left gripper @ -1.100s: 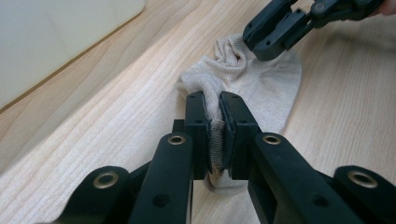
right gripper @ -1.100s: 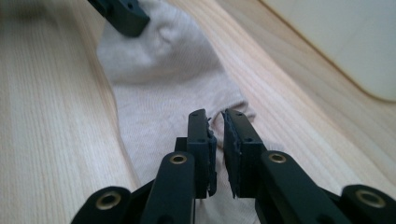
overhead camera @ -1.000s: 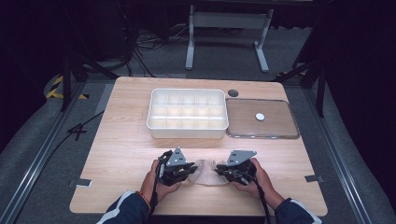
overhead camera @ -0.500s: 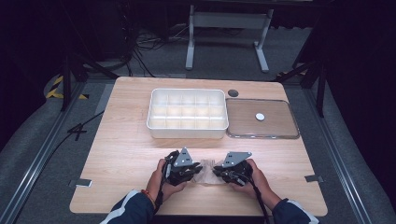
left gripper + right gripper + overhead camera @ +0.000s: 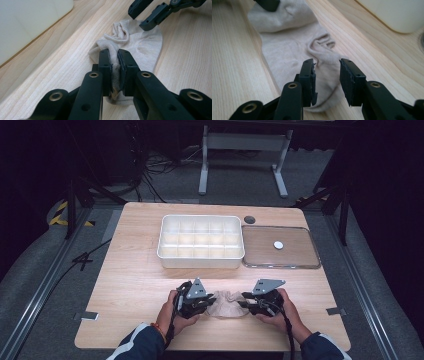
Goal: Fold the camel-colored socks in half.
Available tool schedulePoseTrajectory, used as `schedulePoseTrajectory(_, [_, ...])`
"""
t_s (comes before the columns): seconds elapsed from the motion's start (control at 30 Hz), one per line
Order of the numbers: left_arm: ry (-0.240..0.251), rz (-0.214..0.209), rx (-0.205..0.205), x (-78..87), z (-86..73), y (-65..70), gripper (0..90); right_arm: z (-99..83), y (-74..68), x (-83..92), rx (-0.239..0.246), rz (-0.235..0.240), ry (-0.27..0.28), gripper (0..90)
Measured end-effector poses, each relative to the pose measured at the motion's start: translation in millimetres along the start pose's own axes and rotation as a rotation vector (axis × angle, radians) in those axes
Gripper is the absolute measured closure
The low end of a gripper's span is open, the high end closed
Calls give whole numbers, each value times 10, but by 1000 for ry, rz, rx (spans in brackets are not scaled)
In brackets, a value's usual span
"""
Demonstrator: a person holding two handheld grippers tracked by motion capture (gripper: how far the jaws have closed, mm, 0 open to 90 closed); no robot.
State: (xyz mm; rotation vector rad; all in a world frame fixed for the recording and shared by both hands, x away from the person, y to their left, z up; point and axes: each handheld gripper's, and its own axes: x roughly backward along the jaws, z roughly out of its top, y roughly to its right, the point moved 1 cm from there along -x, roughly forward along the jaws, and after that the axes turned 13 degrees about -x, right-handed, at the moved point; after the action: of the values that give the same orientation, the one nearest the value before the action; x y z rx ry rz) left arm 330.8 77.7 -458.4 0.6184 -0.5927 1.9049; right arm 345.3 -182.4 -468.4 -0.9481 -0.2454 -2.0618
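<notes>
High view: a beige sock (image 5: 229, 303) lies crumpled on the wooden table (image 5: 135, 270), between the left gripper (image 5: 200, 303) and the right gripper (image 5: 246, 304), with the white compartment tray (image 5: 201, 241) and the clear lid (image 5: 280, 246) well ahead of both. Left gripper view: the left gripper (image 5: 114, 65) has its jaws pressed together on a fold of sock (image 5: 140, 45), and the fabric bunches between the pads. The pinch takes only a narrow ridge of knit; a sideways pull probably lets it slip out. The right gripper (image 5: 146, 13) hangs over the far end of the sock. Right gripper view: the right gripper (image 5: 327, 75) has its jaws spread, with the sock (image 5: 287, 50) lying flat below and ahead of them, its cuff ridge just beyond the tips. If these jaws close without lowering first, they likely catch nothing or drag the cloth. If both grippers pull apart unevenly, the sock may twist.
</notes>
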Motion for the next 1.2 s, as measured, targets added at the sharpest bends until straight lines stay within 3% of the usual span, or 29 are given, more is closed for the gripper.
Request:
schedulePoseTrajectory(0.33, [7,-11,-9,-90,103,25,815,-48,42,-77,-12,11,-34,728])
schedulePoseTrajectory(1.2, [-18,-39,-30,-434,191,159,801,-53,48,-84,-15,20,-36,739])
